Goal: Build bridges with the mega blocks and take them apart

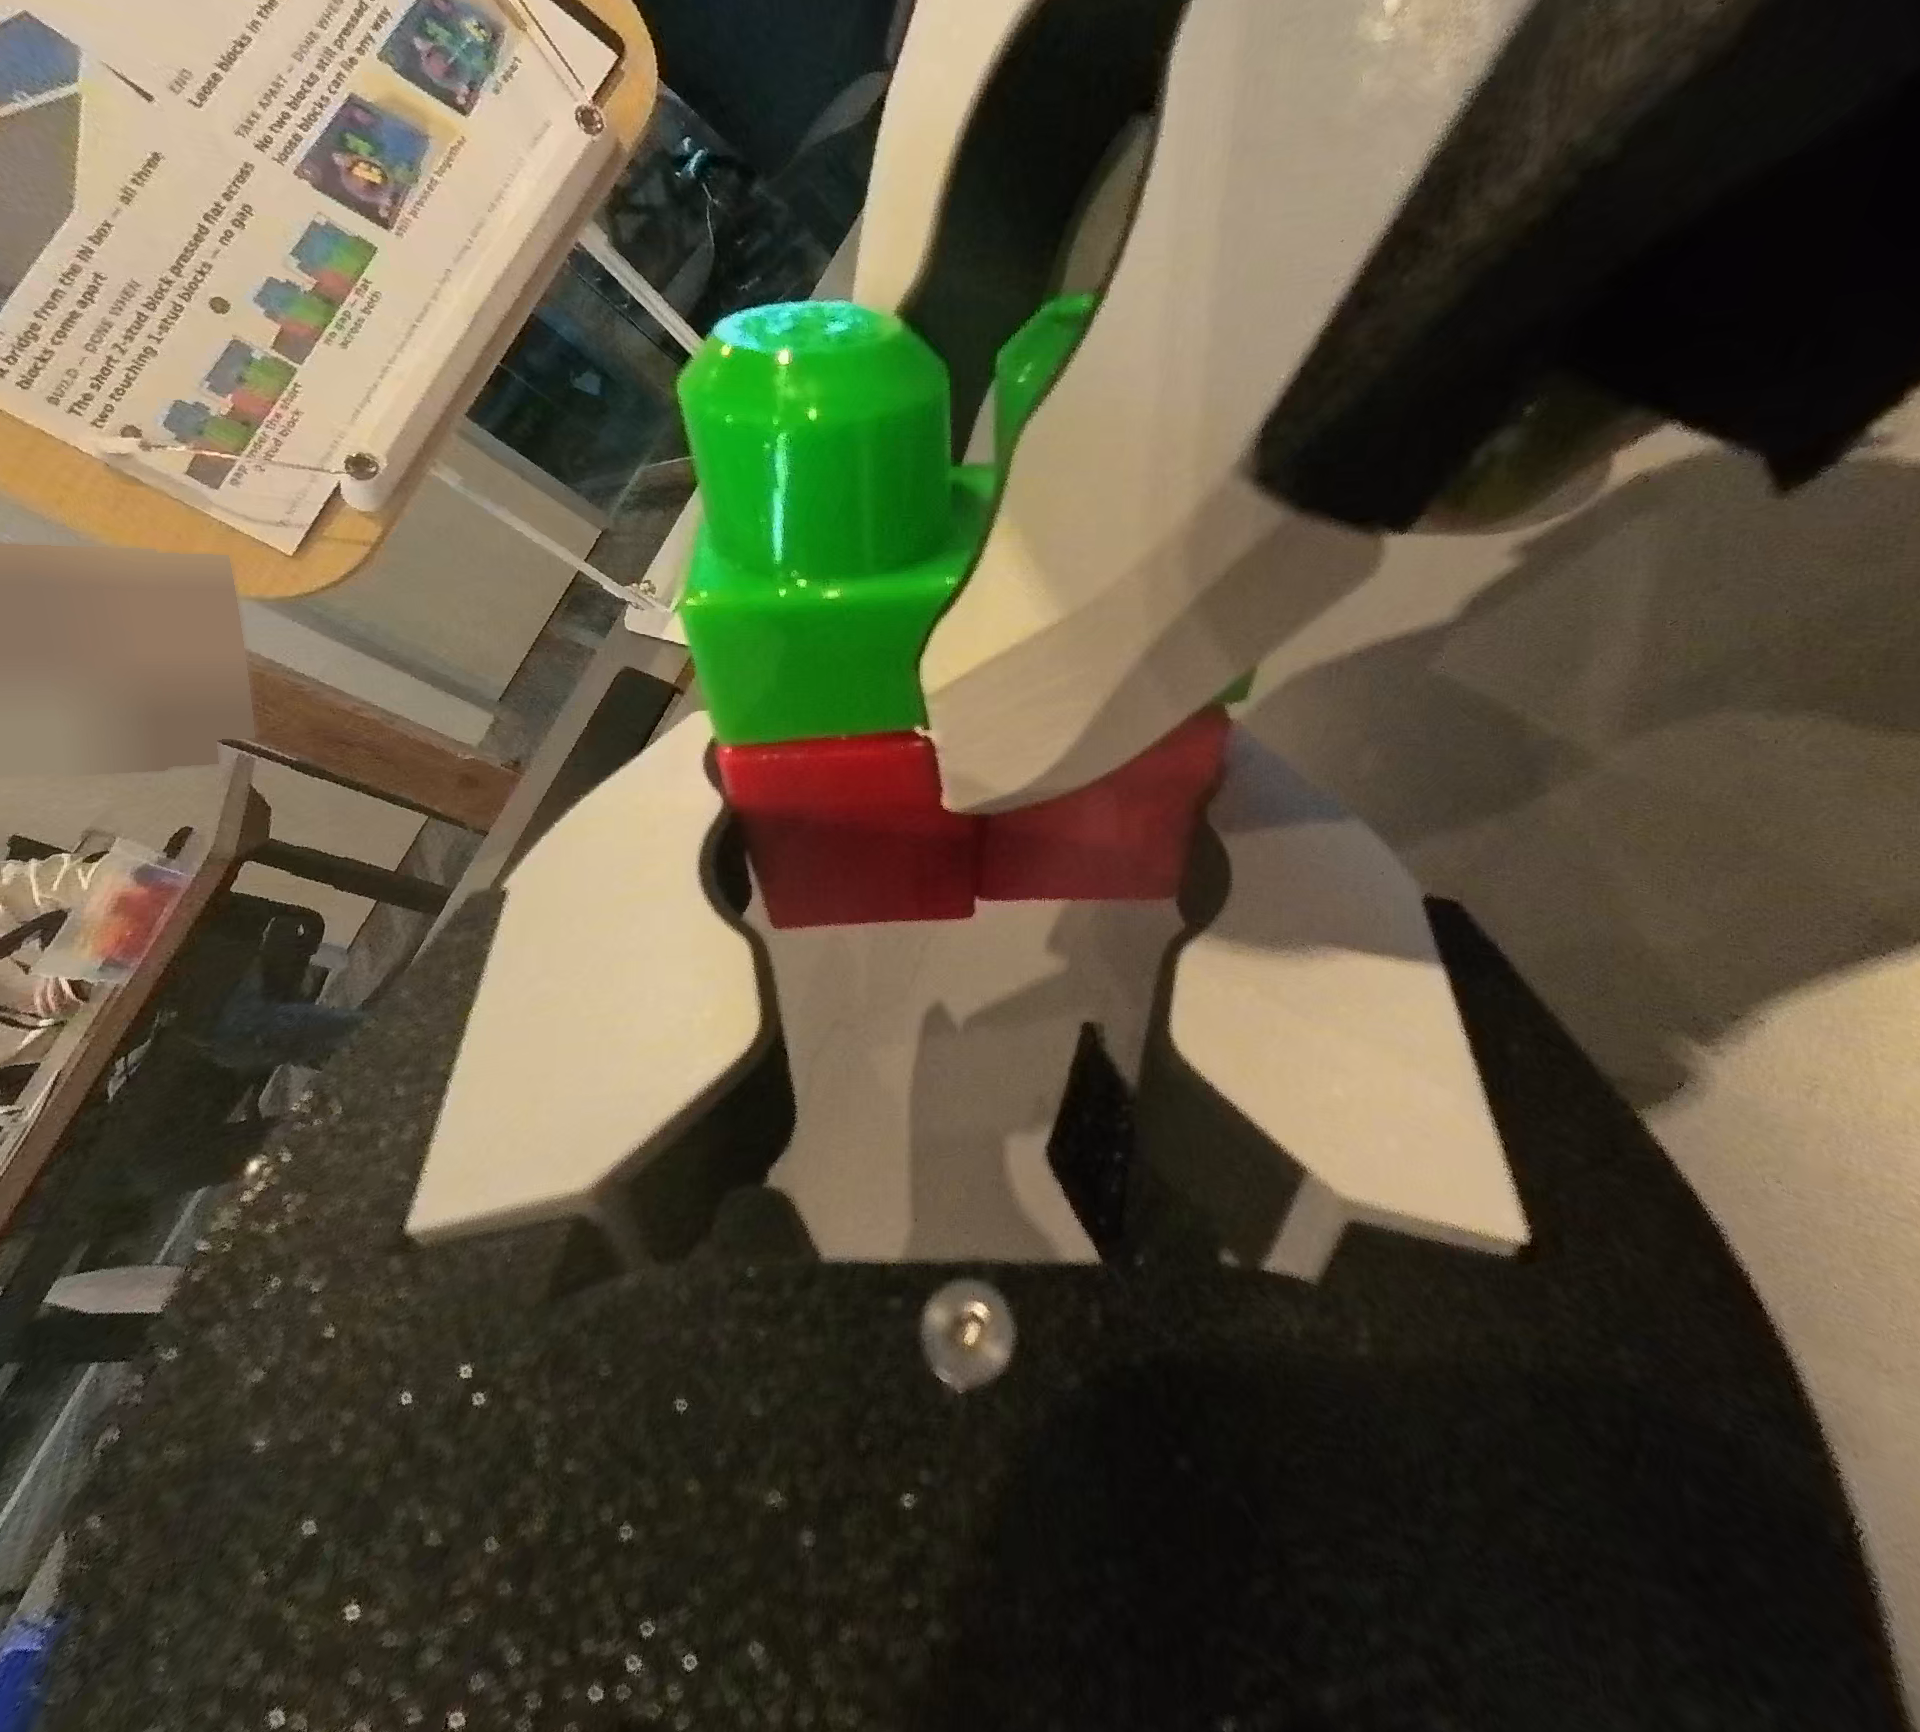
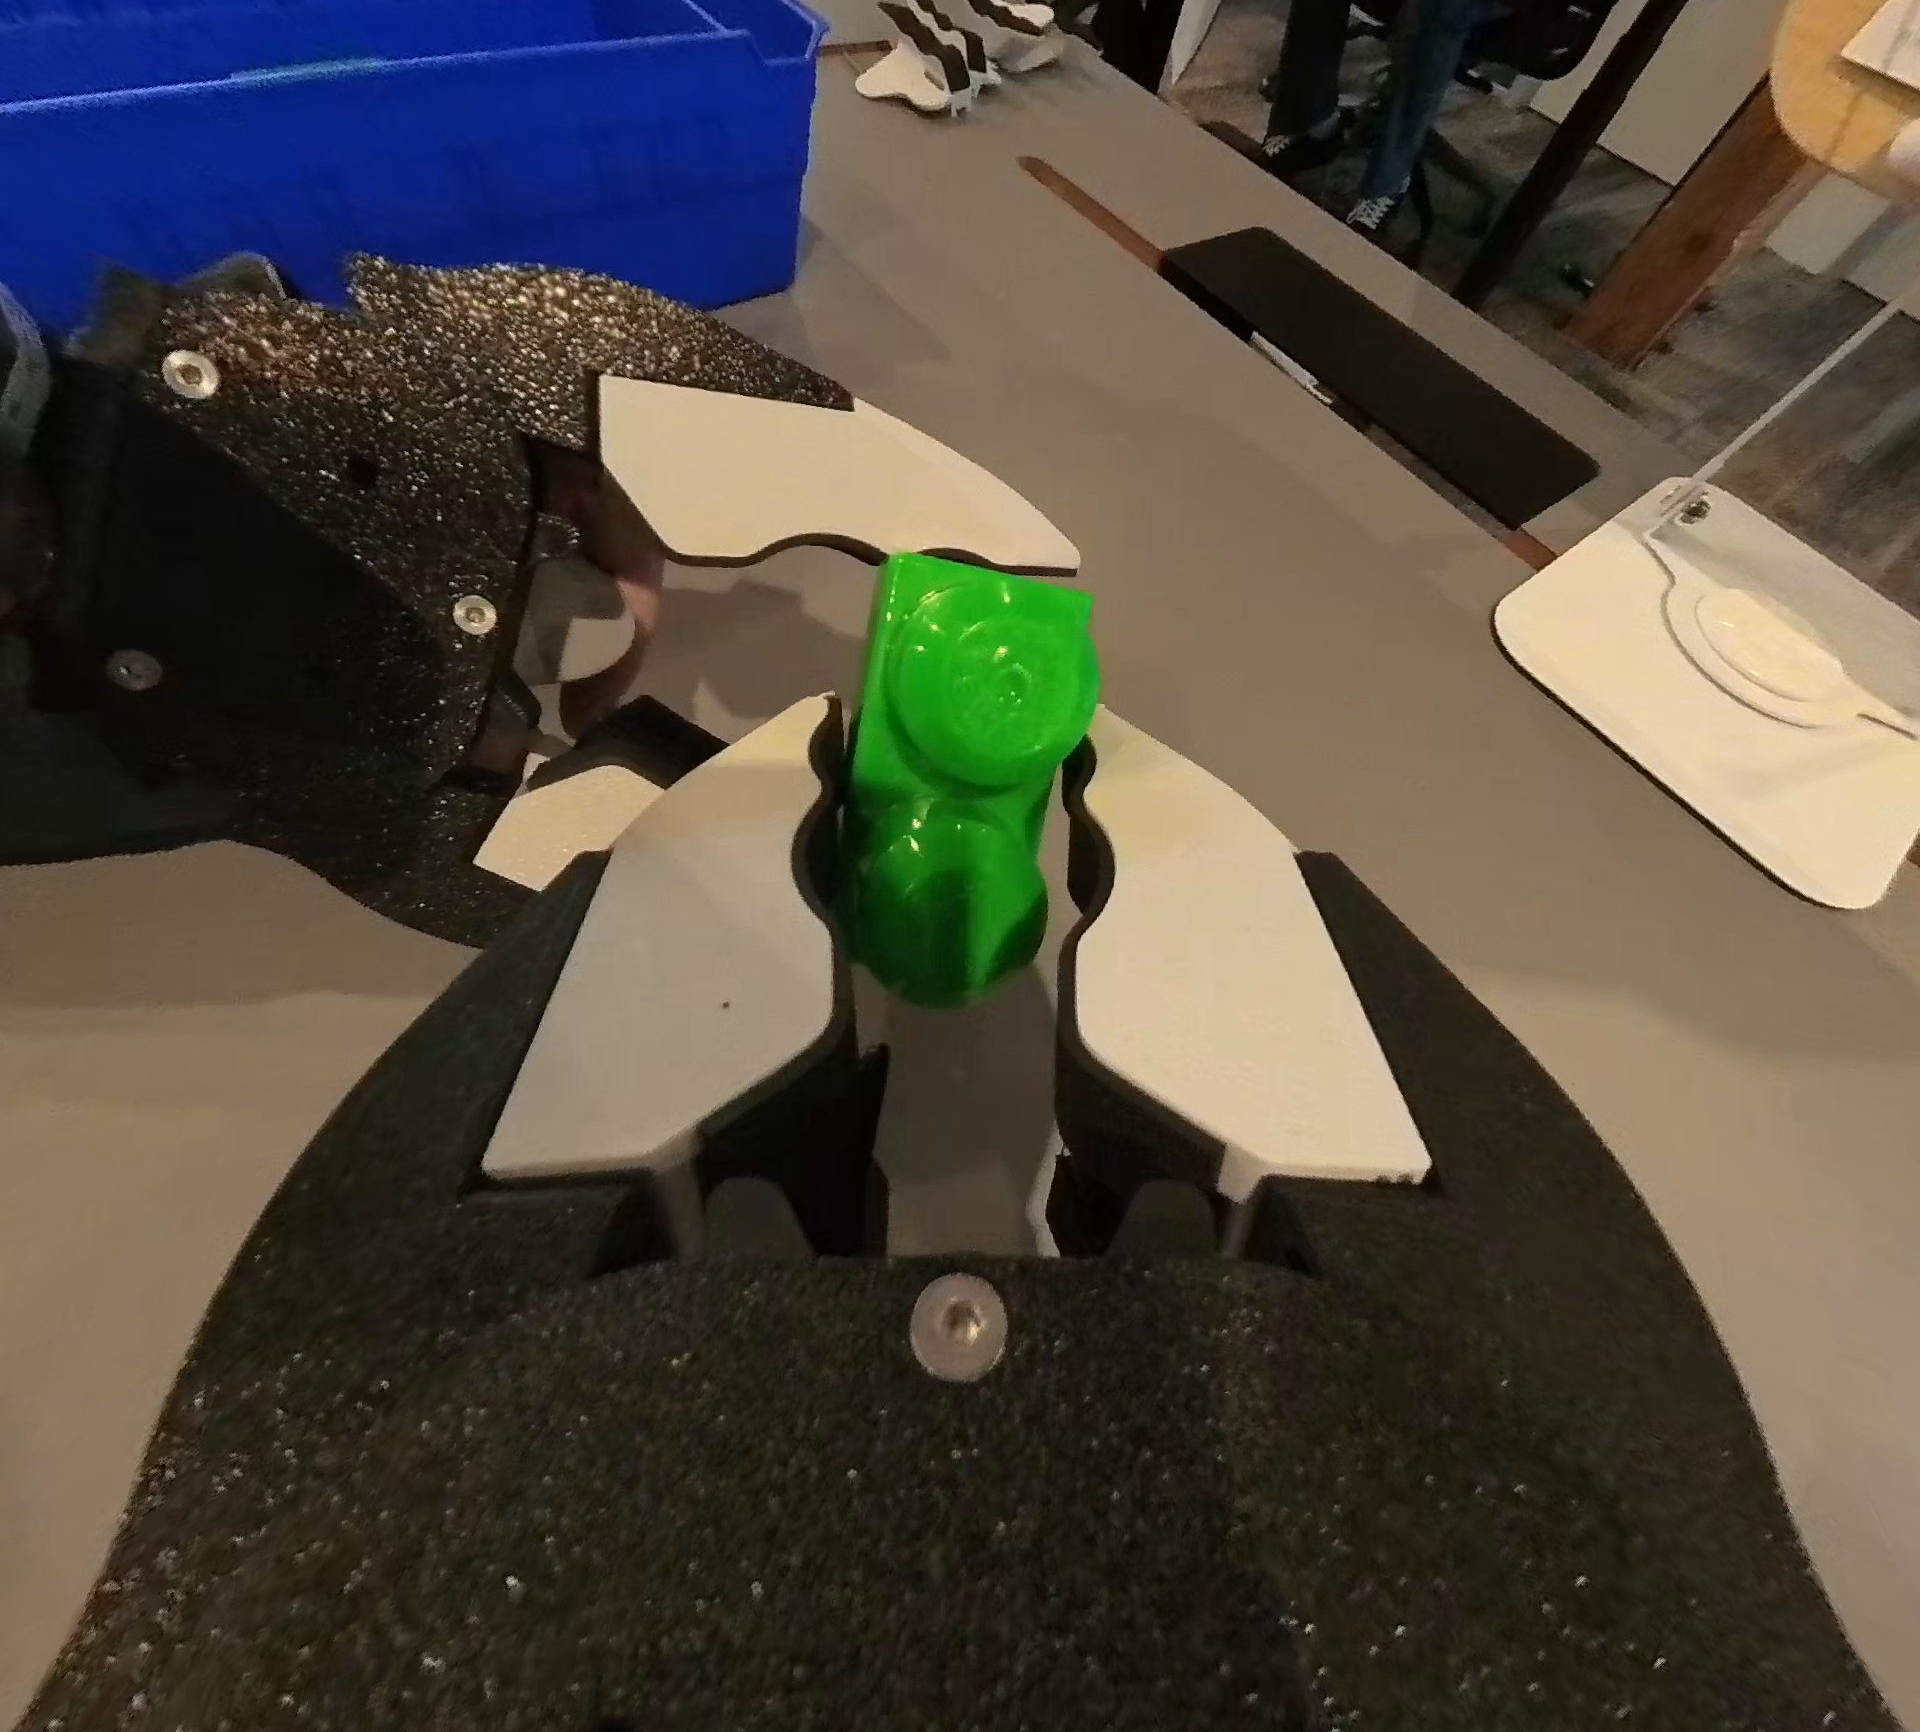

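Left gripper fingers clamp the red blocks; right gripper fingers clamp the green block pressed on top, held above the tabletop. Light, rigid, glossy plastic, likely slippery; grip flat sides, not studs.

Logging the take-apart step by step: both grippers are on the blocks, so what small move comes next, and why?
Probably pull the right gripper with the green two-stud block away from the red blocks, which the left gripper clamps; in the left wrist view green sits flush on red, seemingly joined.
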Demonstrator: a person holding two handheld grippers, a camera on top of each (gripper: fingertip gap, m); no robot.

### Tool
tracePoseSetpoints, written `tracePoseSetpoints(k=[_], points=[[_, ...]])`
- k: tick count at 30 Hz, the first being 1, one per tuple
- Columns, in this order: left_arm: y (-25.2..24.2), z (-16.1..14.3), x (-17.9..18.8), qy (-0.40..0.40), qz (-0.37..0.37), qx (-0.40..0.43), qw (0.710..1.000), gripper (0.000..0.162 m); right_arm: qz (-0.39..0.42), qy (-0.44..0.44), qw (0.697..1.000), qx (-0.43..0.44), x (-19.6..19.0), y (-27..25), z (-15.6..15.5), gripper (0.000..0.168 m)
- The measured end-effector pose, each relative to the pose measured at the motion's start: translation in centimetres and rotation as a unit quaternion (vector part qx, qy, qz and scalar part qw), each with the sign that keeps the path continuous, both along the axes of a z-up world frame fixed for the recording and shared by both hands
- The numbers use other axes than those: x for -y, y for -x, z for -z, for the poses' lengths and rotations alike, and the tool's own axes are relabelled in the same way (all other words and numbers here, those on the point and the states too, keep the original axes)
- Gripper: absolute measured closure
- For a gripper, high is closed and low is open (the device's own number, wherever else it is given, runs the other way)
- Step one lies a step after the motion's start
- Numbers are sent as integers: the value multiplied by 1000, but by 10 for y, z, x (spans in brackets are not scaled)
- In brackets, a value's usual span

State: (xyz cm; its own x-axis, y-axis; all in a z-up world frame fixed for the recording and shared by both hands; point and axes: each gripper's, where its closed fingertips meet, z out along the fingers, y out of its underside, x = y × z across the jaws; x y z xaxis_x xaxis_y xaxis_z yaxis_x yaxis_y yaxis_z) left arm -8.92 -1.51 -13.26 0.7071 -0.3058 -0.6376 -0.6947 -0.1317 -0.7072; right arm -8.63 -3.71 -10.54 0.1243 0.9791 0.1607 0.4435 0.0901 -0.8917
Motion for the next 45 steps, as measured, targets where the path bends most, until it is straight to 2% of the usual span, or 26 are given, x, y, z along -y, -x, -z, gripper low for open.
tracePoseSetpoints(k=[13,26,34,37,45], points=[[-6,7,-1,10,23,21,999,81,-13,28,999,-7,-1,-3,6,128],[-9,1,-1,-12,30,12,999,81,-17,37,999,-25,0,-5,2,129],[-11,3,1,-13,32,-17,999,81,-41,49,998,-26,-1,-14,-1,123],[-11,4,0,-12,32,-20,999,81,-60,66,996,-27,2,-16,-1,131],[-5,-4,0,-34,8,-34,999,82,-38,95,993,-61,4,-12,-9,135]])
